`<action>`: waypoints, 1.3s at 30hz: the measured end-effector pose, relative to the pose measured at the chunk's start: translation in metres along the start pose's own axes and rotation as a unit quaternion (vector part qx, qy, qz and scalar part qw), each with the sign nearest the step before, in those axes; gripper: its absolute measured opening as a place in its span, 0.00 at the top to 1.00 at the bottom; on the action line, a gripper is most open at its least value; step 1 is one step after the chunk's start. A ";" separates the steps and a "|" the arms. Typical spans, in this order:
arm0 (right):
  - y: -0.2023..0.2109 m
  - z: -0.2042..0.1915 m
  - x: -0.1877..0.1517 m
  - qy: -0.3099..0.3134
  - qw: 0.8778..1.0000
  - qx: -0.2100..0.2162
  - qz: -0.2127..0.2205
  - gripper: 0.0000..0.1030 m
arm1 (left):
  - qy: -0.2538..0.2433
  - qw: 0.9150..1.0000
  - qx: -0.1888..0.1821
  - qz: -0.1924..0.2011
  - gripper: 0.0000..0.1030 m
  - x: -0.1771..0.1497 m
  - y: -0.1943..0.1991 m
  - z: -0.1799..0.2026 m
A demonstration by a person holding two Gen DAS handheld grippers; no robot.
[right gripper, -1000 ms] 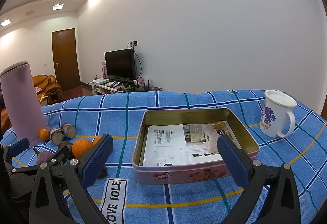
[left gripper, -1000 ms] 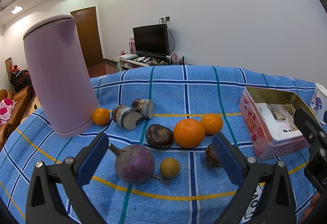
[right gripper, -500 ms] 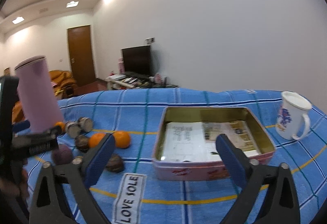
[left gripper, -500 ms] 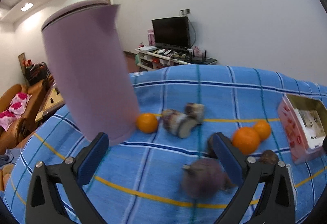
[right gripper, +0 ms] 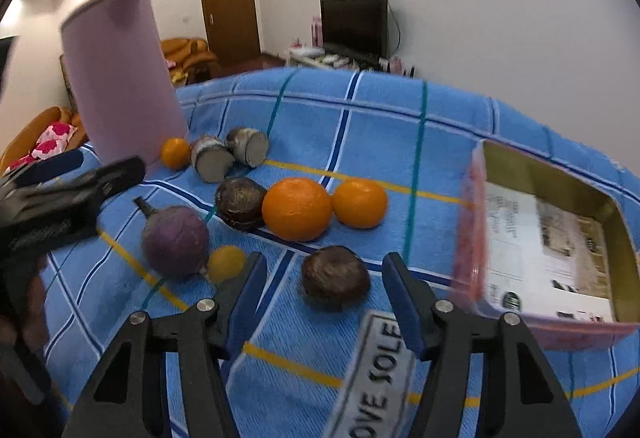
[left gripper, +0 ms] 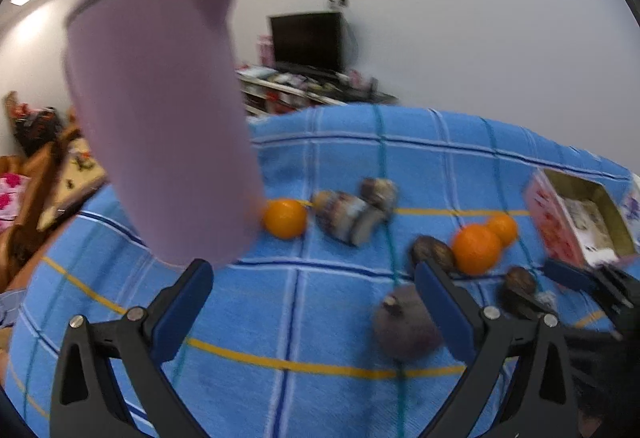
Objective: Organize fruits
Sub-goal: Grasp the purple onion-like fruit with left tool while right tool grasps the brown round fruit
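- Right claw point(right gripper: 324, 290), bottom centre of the right wrist view — jaws closing, nothing gripped yet; the dark brown fruit point(right gripper: 335, 277) lies just ahead, between the pads but untouched.
- Centre the fruit before pinching; it looks round and may roll on the blue checked cloth point(right gripper: 360, 126).
- Left claw point(left gripper: 312, 302) — wide open, empty.
- Tin point(right gripper: 472, 238), right edge: the likely destination.
- Oranges point(right gripper: 298, 208) lie beyond, mid-frame.

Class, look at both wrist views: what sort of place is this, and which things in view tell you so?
Most likely a home living room: a television on a low stand, an orange sofa beside a wooden door, and a table under a blue checked cloth with fruit.
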State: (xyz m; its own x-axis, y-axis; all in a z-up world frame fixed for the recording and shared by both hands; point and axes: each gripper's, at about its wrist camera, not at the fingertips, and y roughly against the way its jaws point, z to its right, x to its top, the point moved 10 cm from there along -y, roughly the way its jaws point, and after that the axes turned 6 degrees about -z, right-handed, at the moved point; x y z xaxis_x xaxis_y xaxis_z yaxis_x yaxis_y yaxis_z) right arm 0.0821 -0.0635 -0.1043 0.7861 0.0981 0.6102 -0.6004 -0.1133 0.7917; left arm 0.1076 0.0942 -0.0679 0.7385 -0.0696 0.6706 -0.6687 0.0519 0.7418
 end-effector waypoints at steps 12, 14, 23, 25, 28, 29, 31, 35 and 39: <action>-0.029 0.005 -0.004 0.001 0.999 0.002 -0.052 0.59 | -0.078 0.995 -0.046 -0.038 0.04 -0.019 -0.009 0.052; -0.028 0.005 -0.004 0.003 0.999 0.002 -0.051 0.59 | -0.073 0.995 -0.048 -0.046 0.05 -0.021 -0.013 0.052; -0.008 0.003 -0.014 -0.019 0.999 0.031 -0.026 0.59 | -0.038 0.991 -0.088 -0.092 0.29 -0.033 -0.034 0.045; -0.001 0.003 -0.014 -0.019 0.999 0.027 -0.013 0.59 | -0.038 0.988 -0.116 -0.089 0.46 -0.034 -0.034 0.051; 0.006 0.002 -0.013 -0.017 1.000 0.025 0.000 0.59 | -0.030 0.986 -0.139 -0.088 0.47 -0.035 -0.032 0.053; 0.006 0.002 -0.012 -0.017 1.000 0.024 0.003 0.59 | -0.028 0.986 -0.140 -0.086 0.47 -0.034 -0.032 0.053; 0.010 0.004 -0.011 -0.018 1.000 0.022 0.011 0.59 | -0.026 0.988 -0.133 -0.080 0.48 -0.033 -0.031 0.052; 0.020 0.007 -0.007 -0.018 0.999 0.020 0.034 0.59 | -0.008 0.991 -0.125 -0.052 0.48 -0.023 -0.026 0.042; 0.036 0.009 0.000 -0.017 0.997 0.022 0.073 0.59 | 0.015 0.992 -0.128 0.017 0.48 -0.004 -0.005 0.034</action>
State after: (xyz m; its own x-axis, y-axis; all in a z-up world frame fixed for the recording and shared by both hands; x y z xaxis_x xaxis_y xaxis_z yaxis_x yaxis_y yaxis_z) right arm 0.0612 -0.0763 -0.0758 0.6961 0.0442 0.7166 -0.7020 -0.1674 0.6922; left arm 0.1046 0.0600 -0.0744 0.7211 -0.0337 0.6920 -0.6520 0.3050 0.6942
